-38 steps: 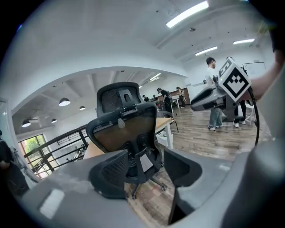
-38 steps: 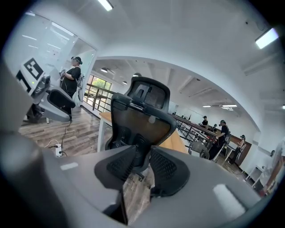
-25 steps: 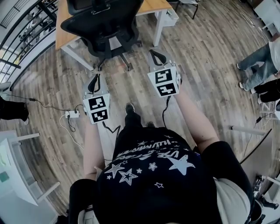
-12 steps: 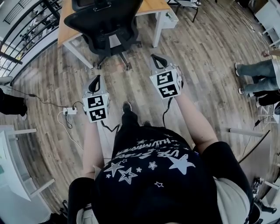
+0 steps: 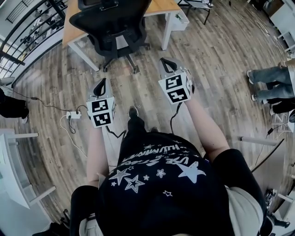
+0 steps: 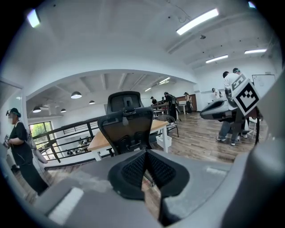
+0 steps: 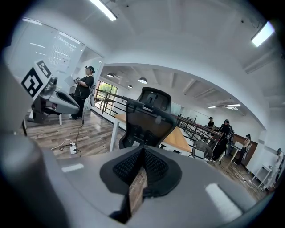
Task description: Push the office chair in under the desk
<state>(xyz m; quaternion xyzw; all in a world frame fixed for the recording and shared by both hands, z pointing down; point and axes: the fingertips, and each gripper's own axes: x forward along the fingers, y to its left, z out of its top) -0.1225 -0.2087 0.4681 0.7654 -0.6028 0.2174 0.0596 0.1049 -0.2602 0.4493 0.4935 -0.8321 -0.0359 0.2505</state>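
A black mesh-backed office chair (image 5: 113,23) stands at the top of the head view, its seat tucked partly under a wooden desk (image 5: 159,5) with white legs. Its back faces me in the left gripper view (image 6: 127,127) and the right gripper view (image 7: 149,120). My left gripper (image 5: 100,86) and right gripper (image 5: 167,64) are both held out toward the chair, a short way off and not touching it. Both are shut with nothing between the pads. The chair's wheeled base (image 5: 131,67) shows on the wood floor.
A white power strip (image 5: 73,115) with cables lies on the floor at left. A white table (image 5: 18,184) stands at lower left. People's legs (image 5: 272,90) are at the right edge. A black railing (image 5: 23,27) runs along the upper left. A small white bin (image 5: 180,18) sits beside the desk leg.
Both grippers have edged slightly forward toward the chair. The left gripper's jaws have closed fully. The person at the right has shifted back.
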